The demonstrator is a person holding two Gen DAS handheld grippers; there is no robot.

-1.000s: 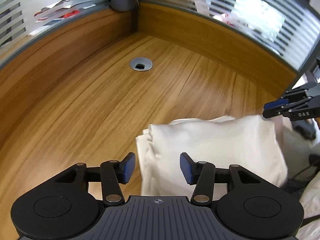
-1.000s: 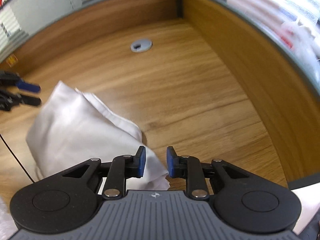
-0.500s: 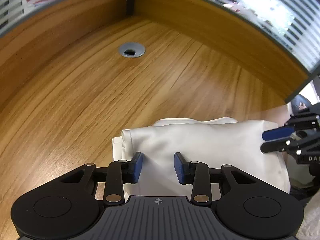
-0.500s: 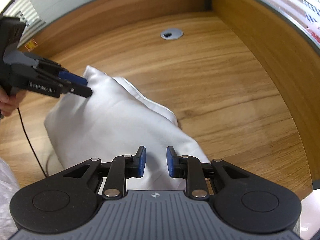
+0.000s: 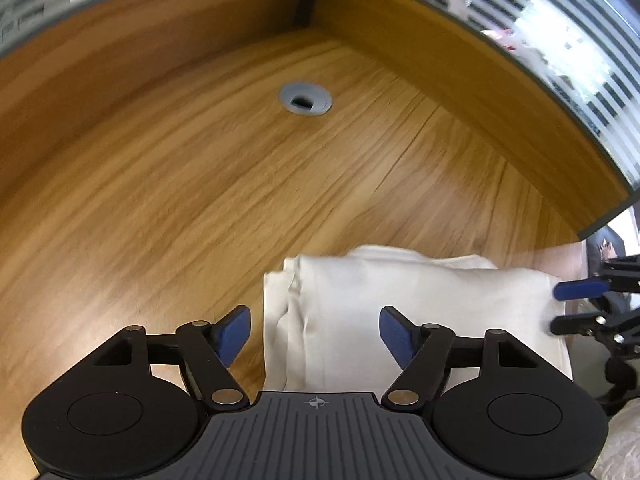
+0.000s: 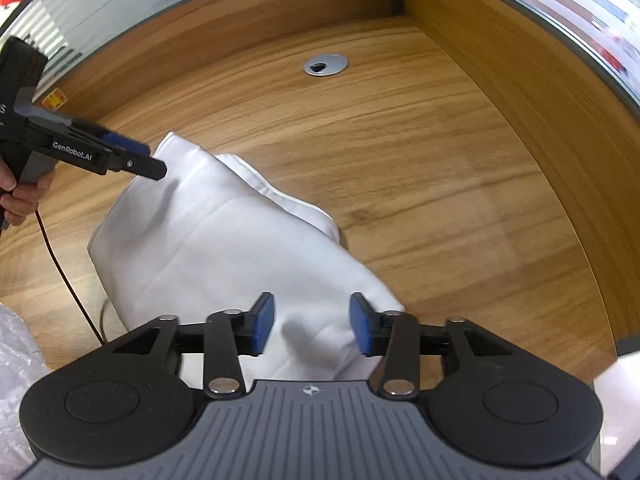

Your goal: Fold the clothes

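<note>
Wooden desk (image 5: pixel 168 208), grain visible, corner position. Grey round cable grommet (image 5: pixel 306 98) set flush in the desktop near the far corner. Wooden upstands (image 6: pixel 520 80) along both rear edges, meeting at a dark vertical post (image 5: pixel 306 4). Striped frosted glass panels (image 5: pixel 560 40) above the upstands. Thin dark cable (image 6: pixel 60 256) trails across the desk at left. Crinkled clear plastic (image 6: pixel 16 360) at lower left.

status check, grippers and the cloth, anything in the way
Left gripper and right gripper open, jaws just widened, gripping nothing. Folded white cloth flat on desk. Nothing in the way.
</note>
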